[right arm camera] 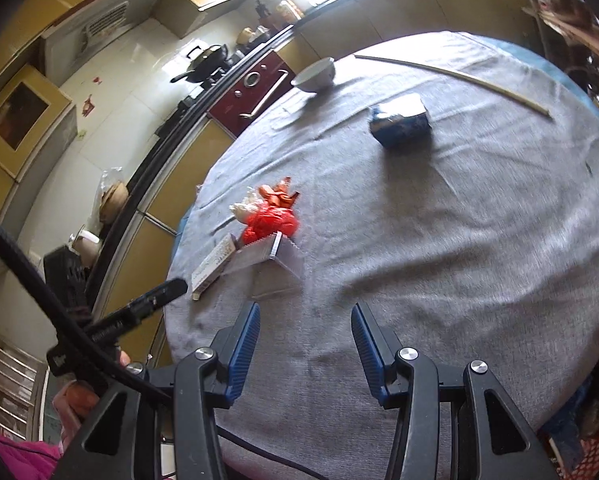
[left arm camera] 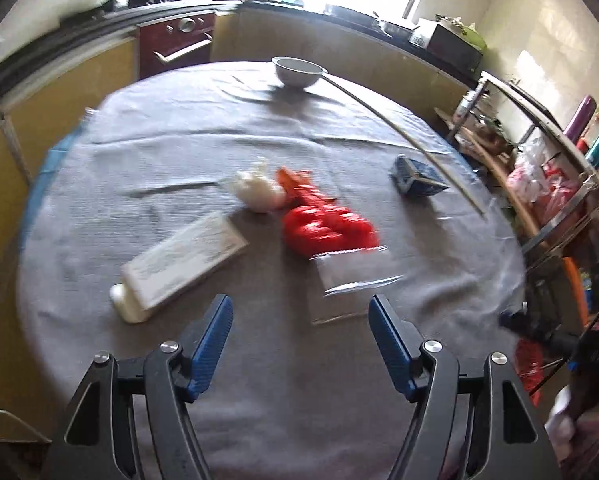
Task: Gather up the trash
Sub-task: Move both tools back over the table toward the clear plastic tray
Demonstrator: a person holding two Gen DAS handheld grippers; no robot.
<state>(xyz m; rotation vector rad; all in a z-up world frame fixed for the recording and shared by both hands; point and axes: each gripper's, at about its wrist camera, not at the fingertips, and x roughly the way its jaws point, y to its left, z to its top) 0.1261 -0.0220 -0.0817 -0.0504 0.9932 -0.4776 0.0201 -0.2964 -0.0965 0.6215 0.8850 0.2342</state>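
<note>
On the round table's grey cloth [left arm camera: 219, 128] lie a red crumpled wrapper [left arm camera: 327, 228], a white crumpled wad [left arm camera: 259, 190], a clear plastic packet [left arm camera: 347, 276], a flat white box [left arm camera: 187, 262] and a blue carton [left arm camera: 415, 178]. My left gripper [left arm camera: 301, 320] is open and empty, just short of the clear packet. In the right wrist view the red wrapper [right arm camera: 269, 220], clear packet [right arm camera: 273, 264], white box [right arm camera: 215, 262] and blue carton [right arm camera: 401, 120] show. My right gripper [right arm camera: 305, 328] is open and empty, near the table's front edge.
A white bowl [left arm camera: 295, 72] stands at the far edge, with a long thin stick [left arm camera: 407, 136] lying beside it. Kitchen counters and a dark red oven [left arm camera: 175, 42] run behind the table. A metal rack [left arm camera: 547, 168] with bags stands to the right.
</note>
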